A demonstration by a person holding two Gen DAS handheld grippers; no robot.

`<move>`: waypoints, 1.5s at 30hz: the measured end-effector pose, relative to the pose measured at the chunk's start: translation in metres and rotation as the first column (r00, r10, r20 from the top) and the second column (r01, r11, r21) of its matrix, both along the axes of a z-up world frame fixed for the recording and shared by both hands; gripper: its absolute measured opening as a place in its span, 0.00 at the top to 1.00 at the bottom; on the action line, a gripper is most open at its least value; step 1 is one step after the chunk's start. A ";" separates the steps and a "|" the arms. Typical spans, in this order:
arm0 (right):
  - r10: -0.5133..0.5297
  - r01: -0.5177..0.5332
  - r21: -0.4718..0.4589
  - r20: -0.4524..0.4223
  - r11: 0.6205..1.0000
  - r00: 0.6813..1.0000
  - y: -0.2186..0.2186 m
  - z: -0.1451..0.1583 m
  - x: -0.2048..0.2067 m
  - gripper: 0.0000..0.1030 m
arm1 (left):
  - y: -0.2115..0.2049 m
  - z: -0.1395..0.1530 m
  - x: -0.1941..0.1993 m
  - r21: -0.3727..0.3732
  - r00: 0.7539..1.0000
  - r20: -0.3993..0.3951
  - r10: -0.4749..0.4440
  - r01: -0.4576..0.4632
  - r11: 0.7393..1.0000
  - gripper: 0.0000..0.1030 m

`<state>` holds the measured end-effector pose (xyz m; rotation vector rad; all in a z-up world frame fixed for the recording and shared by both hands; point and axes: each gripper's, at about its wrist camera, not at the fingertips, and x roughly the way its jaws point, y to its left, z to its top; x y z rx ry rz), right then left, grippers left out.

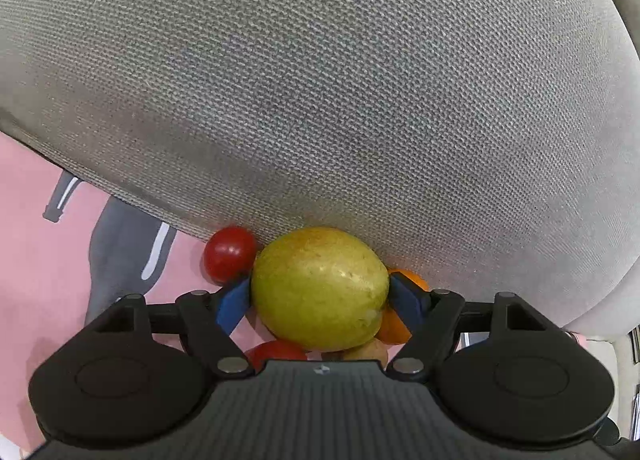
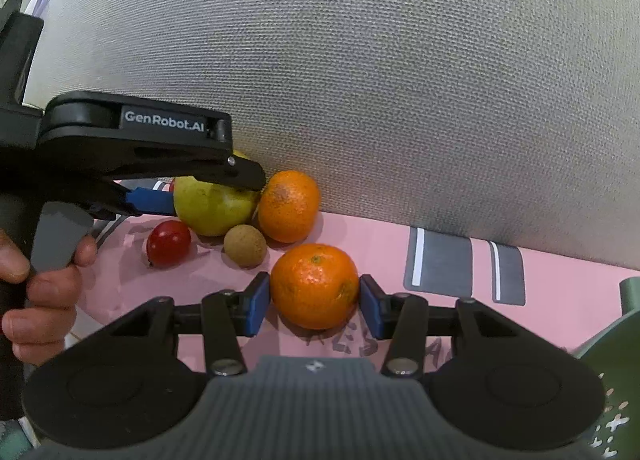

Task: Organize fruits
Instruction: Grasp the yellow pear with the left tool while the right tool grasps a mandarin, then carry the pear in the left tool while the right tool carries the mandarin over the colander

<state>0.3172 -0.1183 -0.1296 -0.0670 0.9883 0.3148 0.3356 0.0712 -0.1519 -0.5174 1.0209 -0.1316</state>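
A large yellow-green fruit [image 1: 320, 288] [image 2: 212, 216] lies on the pink mat [image 2: 400, 244] against a grey fabric cushion [image 1: 320, 80]. My left gripper [image 1: 318, 296] [image 2: 212, 192] is open wide and straddles the fruit, its blue pads [image 1: 234, 302] close at both sides. My right gripper [image 2: 315, 300] is shut on a mandarin [image 2: 315, 286] low over the mat. Around the green fruit sit a second mandarin [image 2: 289, 206] [image 1: 412, 280], a small brown round fruit [image 2: 245, 246], a red tomato [image 2: 168, 243] and another red tomato [image 1: 230, 254] behind.
The grey cushion [image 2: 400, 80] closes off the far side right behind the fruits. A person's hand [image 2: 44, 292] holds the left gripper's handle at the left. A green container [image 2: 616, 360] shows at the right edge. Grey printed patches [image 2: 440, 264] mark the mat.
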 end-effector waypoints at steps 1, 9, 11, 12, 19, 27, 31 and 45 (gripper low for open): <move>0.000 0.000 0.001 -0.001 1.000 1.000 0.001 0.001 -0.002 0.56 | -0.006 -0.004 -0.002 0.002 1.000 0.000 0.001 -0.001 1.000 0.17; -0.001 0.001 0.008 0.010 1.000 1.000 -0.004 0.013 -0.002 0.56 | -0.010 0.005 -0.005 0.027 1.000 0.018 -0.003 0.003 1.000 0.18; 0.001 -0.001 0.011 0.021 1.000 1.000 -0.005 0.017 -0.004 0.56 | -0.010 0.015 -0.009 0.027 0.999 0.040 -0.004 0.003 1.000 0.18; 0.001 -0.001 0.014 0.027 1.000 1.000 -0.005 0.020 -0.005 0.56 | -0.010 0.021 -0.010 0.034 0.999 0.048 -0.006 0.005 0.999 0.18; 0.021 -0.024 0.036 0.067 0.999 0.998 -0.007 0.044 -0.018 0.56 | -0.015 0.058 -0.034 0.084 0.994 0.107 -0.020 0.011 0.996 0.18; 0.068 -0.073 0.044 0.109 0.996 0.992 -0.010 0.076 -0.050 0.56 | -0.014 0.096 -0.056 0.097 0.987 0.151 -0.048 0.033 0.995 0.18; 0.077 -0.083 0.043 0.125 0.996 0.989 -0.017 0.089 -0.071 0.56 | -0.025 0.113 -0.081 0.102 0.982 0.168 -0.089 0.072 0.992 0.18; 0.027 -0.029 0.013 0.140 0.999 0.990 -0.079 0.118 -0.137 0.56 | -0.102 0.151 -0.150 0.117 0.941 0.186 -0.282 0.264 0.957 0.18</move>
